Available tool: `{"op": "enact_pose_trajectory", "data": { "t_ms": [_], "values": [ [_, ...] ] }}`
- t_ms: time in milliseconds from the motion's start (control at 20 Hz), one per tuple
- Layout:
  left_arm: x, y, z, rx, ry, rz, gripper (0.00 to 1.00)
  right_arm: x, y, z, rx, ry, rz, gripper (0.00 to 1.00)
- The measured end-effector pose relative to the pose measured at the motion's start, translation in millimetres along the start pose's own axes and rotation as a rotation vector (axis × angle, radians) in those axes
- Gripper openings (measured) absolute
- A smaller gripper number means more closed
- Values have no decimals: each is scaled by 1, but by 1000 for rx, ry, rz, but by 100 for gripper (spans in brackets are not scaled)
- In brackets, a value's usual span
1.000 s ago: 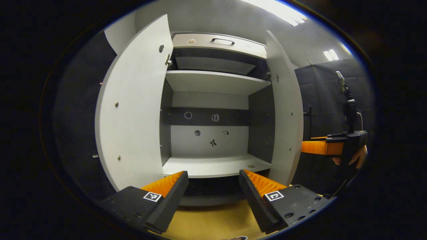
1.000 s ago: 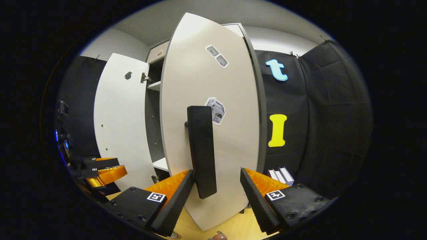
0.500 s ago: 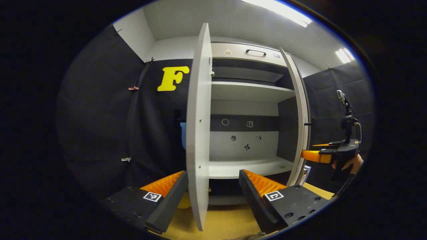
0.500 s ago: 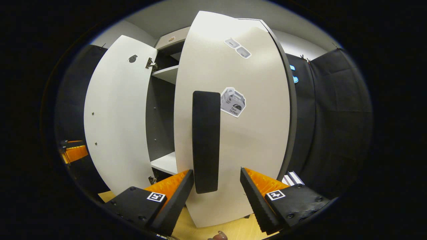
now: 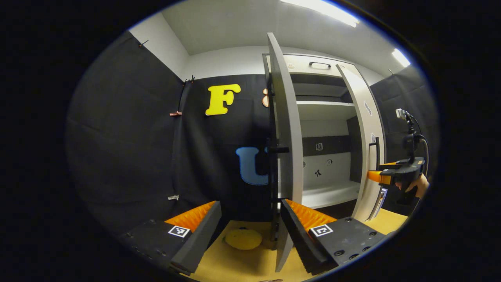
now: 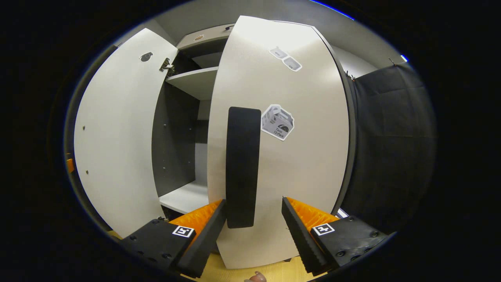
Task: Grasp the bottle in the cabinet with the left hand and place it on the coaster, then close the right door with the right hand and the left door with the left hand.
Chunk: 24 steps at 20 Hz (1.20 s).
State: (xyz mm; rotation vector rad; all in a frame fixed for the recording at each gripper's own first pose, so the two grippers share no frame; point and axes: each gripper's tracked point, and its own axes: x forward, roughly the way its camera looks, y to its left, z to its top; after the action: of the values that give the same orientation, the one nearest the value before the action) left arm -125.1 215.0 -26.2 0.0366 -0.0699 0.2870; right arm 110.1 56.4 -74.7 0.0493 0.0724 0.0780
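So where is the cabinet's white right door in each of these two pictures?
Left gripper view: the white right cabinet door stands right of centre, sharply slanted.
Right gripper view: that door sits dead centre, face-on, its long black handle in front.
Shared landmark: the white left cabinet door, edge-on at centre in the first, far left in the second.

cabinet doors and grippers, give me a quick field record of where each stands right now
right door: partly open, outer face toward the right gripper view
right door handle: dark vertical bar, between the right gripper's fingers, not clamped
right gripper: open, at the handle
left door: open, seen edge-on in the left gripper view
left gripper: open, holding nothing, door edge by its right finger
cabinet shelf: bare where visible
yellow disc: on the wooden table, nothing on it
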Motion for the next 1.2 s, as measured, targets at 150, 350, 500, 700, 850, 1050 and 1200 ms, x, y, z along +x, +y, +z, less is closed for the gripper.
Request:
{"op": "enact_pose_trajectory", "data": {
  "t_ms": [150, 350, 500, 700, 850, 1050, 1200],
  "values": [
    [13, 0, 6, -30, -26, -43, 96, 9, 2, 0, 14, 0, -31, 93],
    [33, -8, 11, -29, -45, -111, 96, 0, 1, 3, 8, 10, -55, 94],
    [39, -14, 12, -19, -51, -151, 96, -27, -1, 9, -18, -7, -66, 97],
    [37, -19, 12, -50, -55, -187, 91, -62, -5, 14, -33, -11, -80, 96],
    [40, -31, 10, -92, -48, -233, 92, -75, -14, 11, -46, -4, -106, 97],
    [40, -50, 12, -95, -51, -272, 93, -82, -20, 7, -47, 23, -100, 96],
    [41, -66, 15, -83, -47, -288, 93, -79, -20, 10, -53, 22, -71, 96]
  ]
}}
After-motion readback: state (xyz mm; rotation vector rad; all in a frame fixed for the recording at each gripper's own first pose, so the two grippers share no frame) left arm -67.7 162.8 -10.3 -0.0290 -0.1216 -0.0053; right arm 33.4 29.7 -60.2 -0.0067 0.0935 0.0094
